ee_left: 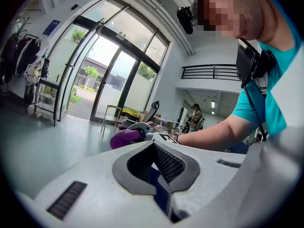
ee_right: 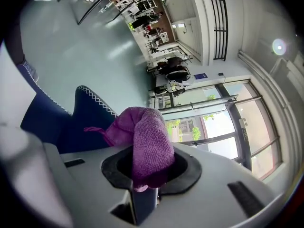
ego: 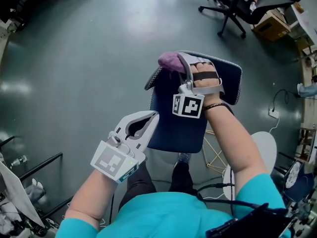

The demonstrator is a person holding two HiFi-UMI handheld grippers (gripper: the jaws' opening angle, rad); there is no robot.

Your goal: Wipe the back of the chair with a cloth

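Cloth (ee_right: pixel 148 144), purple, sits bunched between the shut jaws of the right gripper (ee_right: pixel 145 175), clear only in the right gripper view. The head view places it on the top edge of the navy chair back (ego: pixel 178 130), at 12 o'clock. At 8 o'clock the left gripper (ee_left: pixel 159 177) pinches that back's side edge, jaws nearly together. Around them lie a glossy grey floor (ego: pixel 74 58) and tall glass doors (ee_left: pixel 102 80).

There's the purple cloth (ego: pixel 171 60), a fuzzy bunched wad pinched in the right gripper (ego: pixel 182 62), pressed on the top edge of the dark blue chair back (ego: pixel 173 120), an upright padded panel with white stitching along its rim, its side edge nipped by the left gripper (ego: pixel 152 117).
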